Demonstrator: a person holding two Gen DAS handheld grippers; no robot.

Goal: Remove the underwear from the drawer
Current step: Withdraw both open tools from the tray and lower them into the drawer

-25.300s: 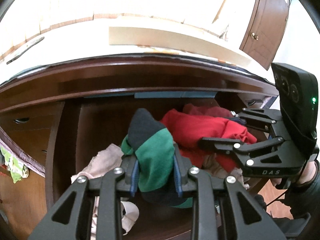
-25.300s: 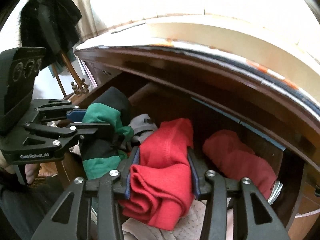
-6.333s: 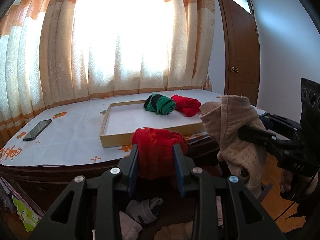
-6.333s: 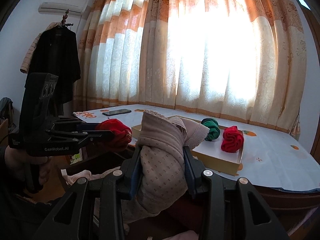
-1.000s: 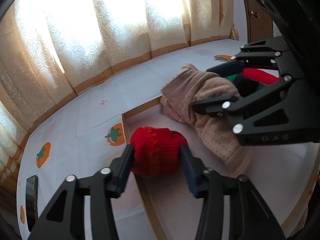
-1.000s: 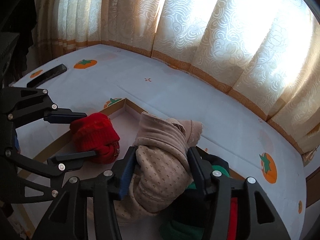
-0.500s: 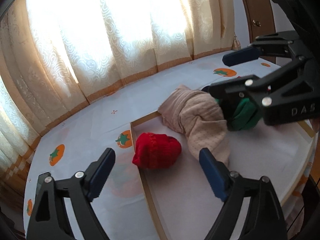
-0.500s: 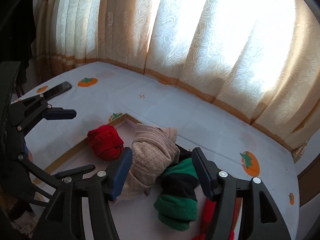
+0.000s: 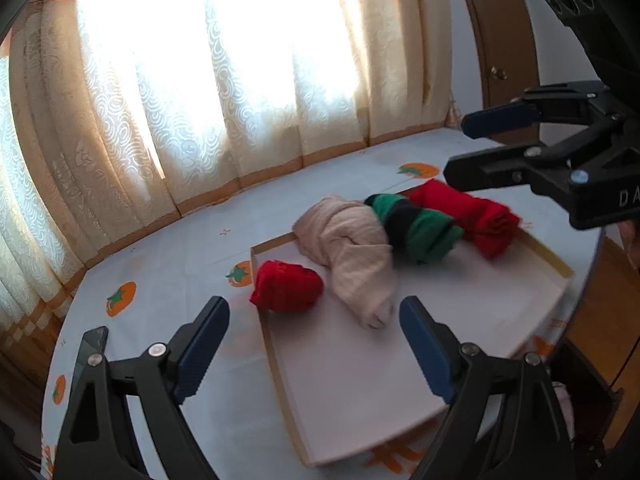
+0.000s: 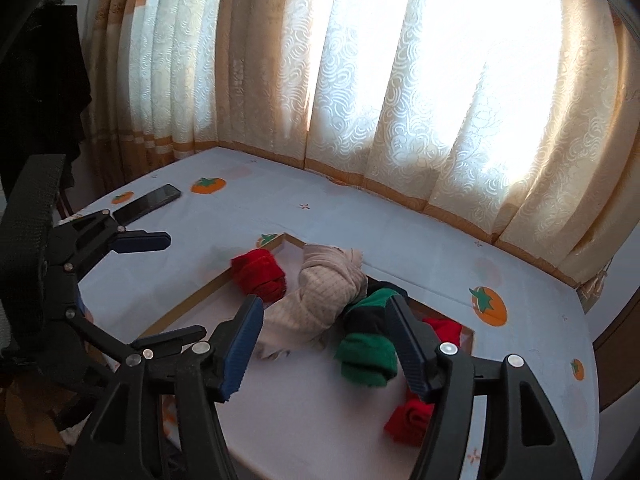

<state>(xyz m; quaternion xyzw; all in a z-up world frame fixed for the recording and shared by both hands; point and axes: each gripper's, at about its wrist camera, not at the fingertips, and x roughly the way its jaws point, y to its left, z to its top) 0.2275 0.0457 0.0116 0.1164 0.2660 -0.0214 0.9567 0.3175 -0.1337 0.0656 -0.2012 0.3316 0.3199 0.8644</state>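
Observation:
Several rolled underwear pieces lie in a shallow cardboard tray (image 9: pixel 276 364) on the table. From left to right they are a small red roll (image 9: pixel 286 286), a beige dotted piece (image 9: pixel 348 248), a green-and-black roll (image 9: pixel 416 226) and a larger red roll (image 9: pixel 476 214). My left gripper (image 9: pixel 314 340) hangs open above the tray's near-left part, with nothing between its blue pads. My right gripper (image 10: pixel 324 336) is also open and empty, raised over the beige piece (image 10: pixel 320 296) and the green-and-black roll (image 10: pixel 368 344). Each gripper shows in the other's view: the right gripper (image 9: pixel 460 150) and the left gripper (image 10: pixel 180 288).
A white tablecloth with orange fruit prints covers the table (image 10: pixel 360 216). A dark phone (image 10: pixel 148 202) lies at its far left. Bright curtains (image 9: pixel 224 80) stand behind it and a wooden door (image 9: pixel 500 40) at the right. Below the table's near edge, a dark drawer opening (image 9: pixel 584 396) shows pale cloth.
Both grippers have opened, letting go of the small red roll and the beige piece in the tray. Both have then drawn back and up, so the tray looks smaller and farther.

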